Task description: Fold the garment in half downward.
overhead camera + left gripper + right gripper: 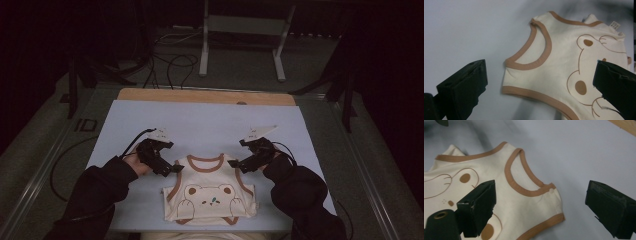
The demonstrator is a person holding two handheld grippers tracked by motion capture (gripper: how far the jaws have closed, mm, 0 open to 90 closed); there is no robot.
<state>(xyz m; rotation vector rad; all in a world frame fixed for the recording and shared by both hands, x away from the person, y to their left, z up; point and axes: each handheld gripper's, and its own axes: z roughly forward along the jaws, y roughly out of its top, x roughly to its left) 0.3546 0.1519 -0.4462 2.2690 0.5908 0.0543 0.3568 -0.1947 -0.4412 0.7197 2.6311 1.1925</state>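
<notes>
the left gripper (537, 82) has its jaws spread wide and released, one over the bare blue sheet and the other over the printed front of the small cream shirt (564, 65), with the shirt's shoulder corner and its brown-trimmed armhole lying between them. nothing is pinched. the right gripper (544, 207) is released the same way, jaws far apart, one above the bear print and the other above bare sheet, the shirt's other shoulder corner lying between them.

in the high view the left gripper (172, 169) sits at the shirt's left shoulder and the right gripper (236, 165) at its right shoulder, each held in a hand coming out of a dark sleeve (102, 187). whether the jaw tips touch the fabric i cannot tell.

the shirt (210, 197) lies flat, front up, on the near middle of the counter, neck opening pointing away from the person, hem toward the near edge. its bear face (212, 195) faces up. the pale blue sheet (200, 120) covers most of the counter, and a strip of wooden board (205, 96) shows along its far edge.
</notes>
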